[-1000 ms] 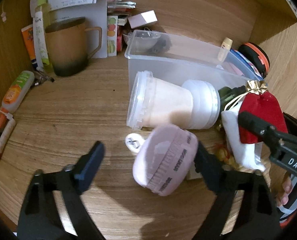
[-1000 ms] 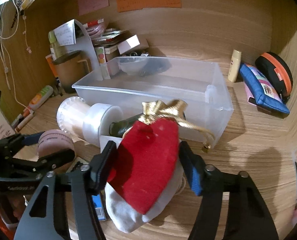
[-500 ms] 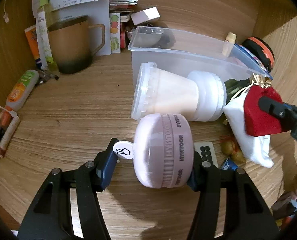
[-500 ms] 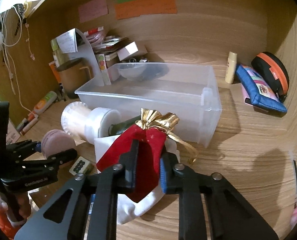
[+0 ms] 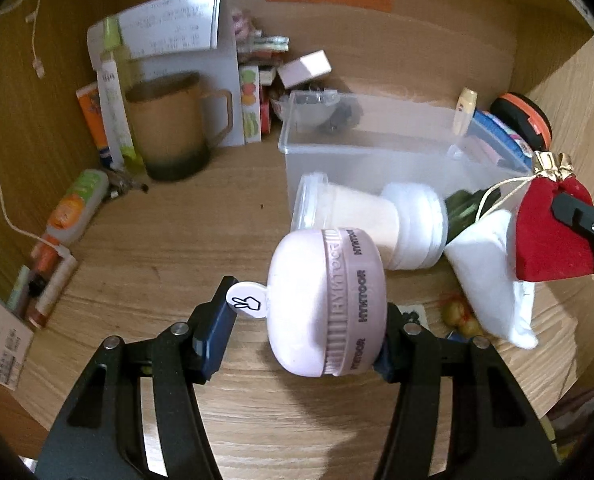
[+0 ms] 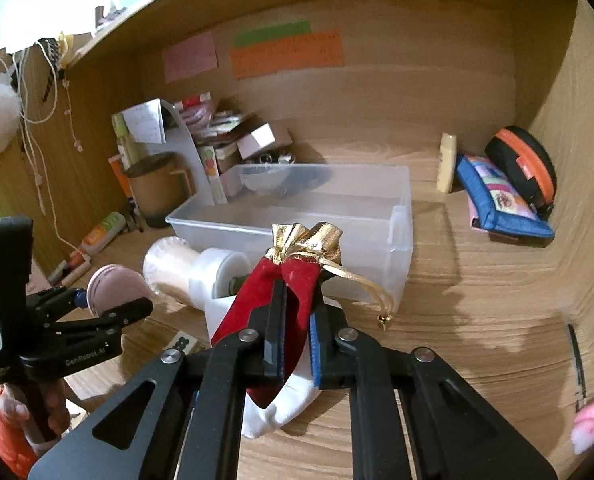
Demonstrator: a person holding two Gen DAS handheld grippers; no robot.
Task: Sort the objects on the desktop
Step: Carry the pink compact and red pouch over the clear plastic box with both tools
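Observation:
My left gripper [image 5: 301,320] is shut on a round pink case [image 5: 329,304] with a white tab, held above the wooden desk; it also shows in the right wrist view [image 6: 113,290]. My right gripper [image 6: 297,312] is shut on a red velvet pouch [image 6: 285,280] with a gold top and cord, lifted above a white cloth bag [image 6: 281,408]. The pouch also shows at the right of the left wrist view [image 5: 549,236]. A clear plastic bin [image 6: 317,216] stands behind both, with a small clear bowl inside.
Clear lidded cups [image 5: 369,220] lie on their side before the bin [image 5: 377,152]. A brown mug [image 5: 169,124] and papers stand at the back left. A blue pouch [image 6: 497,200] and black-orange case [image 6: 525,164] sit at the right. Tubes [image 5: 77,200] lie left.
Both grippers closed: the left on the pink case, the right on the red pouch. Both objects have since been lifted off the desk.

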